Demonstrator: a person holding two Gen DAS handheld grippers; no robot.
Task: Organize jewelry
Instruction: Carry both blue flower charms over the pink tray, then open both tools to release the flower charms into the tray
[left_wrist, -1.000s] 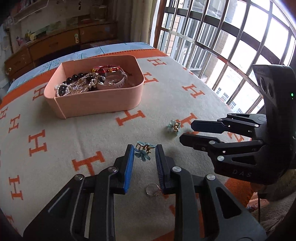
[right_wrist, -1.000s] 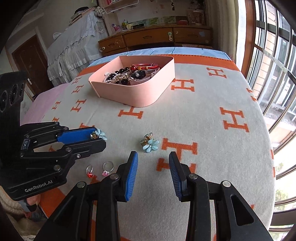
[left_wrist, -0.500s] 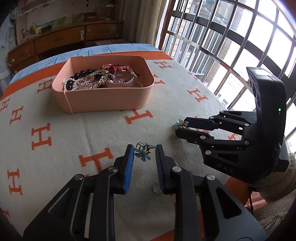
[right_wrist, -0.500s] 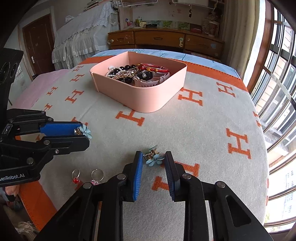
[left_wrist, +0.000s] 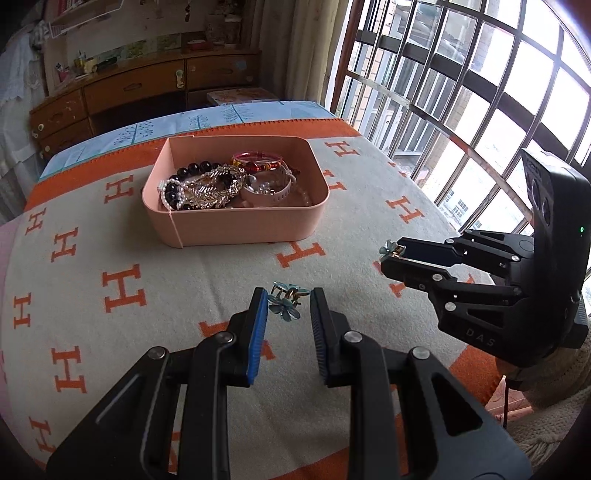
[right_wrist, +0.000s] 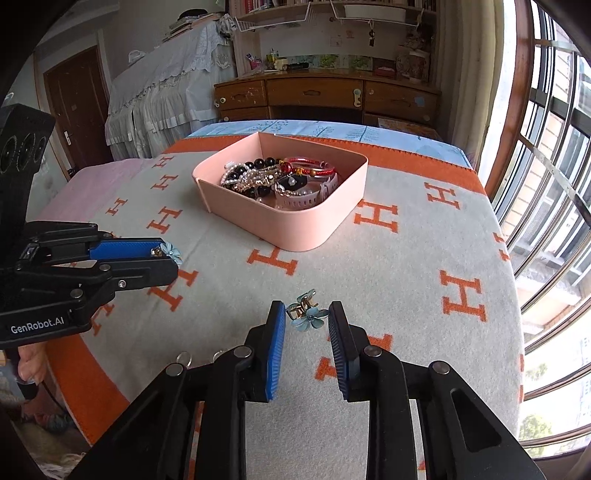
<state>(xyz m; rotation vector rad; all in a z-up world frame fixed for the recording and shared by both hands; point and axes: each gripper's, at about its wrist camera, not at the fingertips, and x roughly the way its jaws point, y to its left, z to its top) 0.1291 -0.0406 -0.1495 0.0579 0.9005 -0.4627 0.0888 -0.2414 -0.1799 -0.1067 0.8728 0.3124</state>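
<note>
Left wrist view: the left gripper (left_wrist: 286, 308) has its fingers clamped on a blue flower earring (left_wrist: 284, 301), carried clear of the blanket (left_wrist: 184, 288). To the side, the right gripper (left_wrist: 388, 254) pinches a second blue flower piece (left_wrist: 390, 248) at its fingertips. The pink box (left_wrist: 236, 225) sits ahead, well apart from both grippers, already holding beaded bracelets, a gold chain piece and a watch strap.

Right wrist view: the right gripper (right_wrist: 306, 319) has its pads closed on its blue flower earring (right_wrist: 306, 314); its jaws have just been closing, with the earring between them. The left gripper (right_wrist: 170, 254) shows at the left edge with its flower (right_wrist: 171, 251) nipped at the tip. Two rings (right_wrist: 184, 357) lie on the blanket by the near edge, half hidden behind the gripper body. The pink box (right_wrist: 314, 225) stands further up the blanket.

Judgement: step in hand is the carry, both earrings picked and lifted. Next move calls for bringing each gripper over the box rim and parting the fingers above the contents. The rings remain to collect.
</note>
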